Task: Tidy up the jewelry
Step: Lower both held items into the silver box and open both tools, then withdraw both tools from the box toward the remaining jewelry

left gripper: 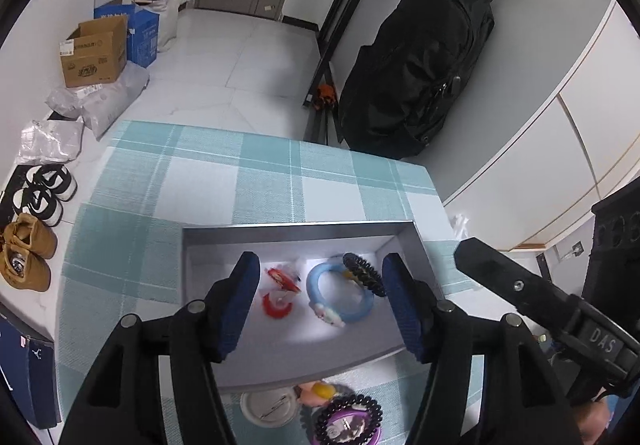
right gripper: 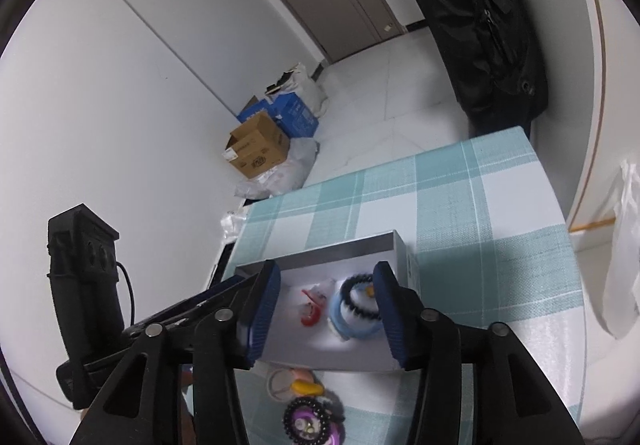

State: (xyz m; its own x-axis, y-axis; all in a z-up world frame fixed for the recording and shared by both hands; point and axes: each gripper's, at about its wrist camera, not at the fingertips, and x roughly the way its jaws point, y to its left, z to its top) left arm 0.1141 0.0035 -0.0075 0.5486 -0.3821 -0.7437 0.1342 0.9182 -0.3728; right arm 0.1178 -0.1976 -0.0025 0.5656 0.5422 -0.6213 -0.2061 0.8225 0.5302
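Note:
A shallow grey box (left gripper: 200,245) sits on the teal checked tablecloth. Inside it lie a light blue ring bracelet (left gripper: 320,293), a black spiral hair tie (left gripper: 362,273) leaning on the ring, and two small red pieces (left gripper: 280,279). My left gripper (left gripper: 322,256) hovers over the box, open, nothing between its pads. In the right wrist view, my right gripper (right gripper: 326,267) is also open over the same box (right gripper: 352,241), with the blue ring (right gripper: 340,321) and hair tie (right gripper: 356,301) below it. In front of the box lie a black bead bracelet on a purple piece (left gripper: 348,421), a yellow-pink charm (left gripper: 320,391) and a white round badge (left gripper: 266,409).
The tablecloth's far edge (left gripper: 280,137) drops to a white tiled floor. A black backpack (left gripper: 416,65) leans at the right. Cardboard boxes (left gripper: 96,53), plastic bags and shoes (left gripper: 28,253) line the left wall. A white plastic bag (right gripper: 624,245) hangs at the right.

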